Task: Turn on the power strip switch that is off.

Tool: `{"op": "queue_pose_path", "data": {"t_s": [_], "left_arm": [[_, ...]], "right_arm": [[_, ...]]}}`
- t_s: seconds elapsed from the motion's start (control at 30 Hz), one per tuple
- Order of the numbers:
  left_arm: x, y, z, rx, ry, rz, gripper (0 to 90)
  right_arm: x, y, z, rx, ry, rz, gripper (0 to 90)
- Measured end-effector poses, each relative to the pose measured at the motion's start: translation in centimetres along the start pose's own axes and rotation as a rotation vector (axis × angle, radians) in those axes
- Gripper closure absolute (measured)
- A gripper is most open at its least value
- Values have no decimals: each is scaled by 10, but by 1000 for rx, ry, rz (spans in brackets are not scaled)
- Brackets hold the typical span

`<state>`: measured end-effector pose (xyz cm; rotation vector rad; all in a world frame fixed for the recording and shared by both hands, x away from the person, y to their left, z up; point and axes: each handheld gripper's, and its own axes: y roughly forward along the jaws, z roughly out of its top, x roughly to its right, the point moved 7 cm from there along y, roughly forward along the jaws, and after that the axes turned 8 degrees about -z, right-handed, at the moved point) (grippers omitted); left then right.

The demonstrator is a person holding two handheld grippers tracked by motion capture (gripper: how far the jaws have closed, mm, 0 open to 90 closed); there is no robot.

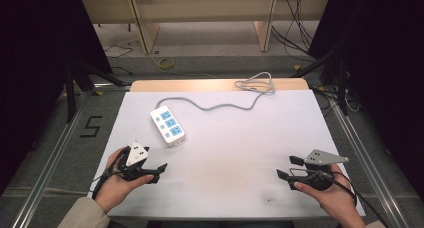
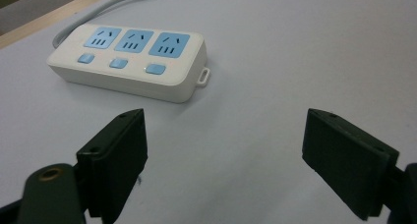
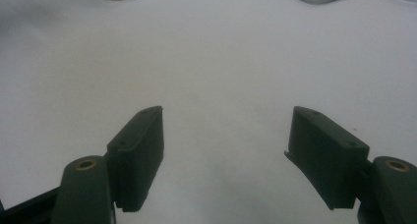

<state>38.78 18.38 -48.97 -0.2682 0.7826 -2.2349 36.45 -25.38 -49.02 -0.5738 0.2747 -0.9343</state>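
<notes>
Near edge of the worktop (image 1: pixel 225 188): the person's forearms are cut off by the frame bottom. The left gripper (image 1: pixel 159 170) sits at the near-left corner, jaws wide apart, empty, aimed at the power strip (image 1: pixel 167 126). The right gripper (image 1: pixel 286 167) sits at the near-right corner, jaws apart, empty, pointing left. Farther in, left of centre, the white strip lies flat with three blue sockets and three blue switches. Its grey cable (image 1: pixel 220 107) runs to the far edge and loops there.
</notes>
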Motion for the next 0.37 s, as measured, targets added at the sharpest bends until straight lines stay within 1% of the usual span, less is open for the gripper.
{"op": "queue_pose_path", "data": {"t_s": [0.13, 0.23, 0.3, 0.37], "left_arm": [[2, 3, 0, -5, 9, -6, 171], [4, 5, 0, -15, 15, -12, 171], [5, 6, 1, -29, 33, -9, 169], [7, 7, 4, -27, 33, -14, 167]], "right_arm": [[-2, 0, 1, 3, -8, 2, 299], [-2, -1, 1, 2, -3, 1, 298], [-2, -1, 1, 4, 0, 0, 296], [-1, -1, 1, 6, 1, -2, 294]]}}
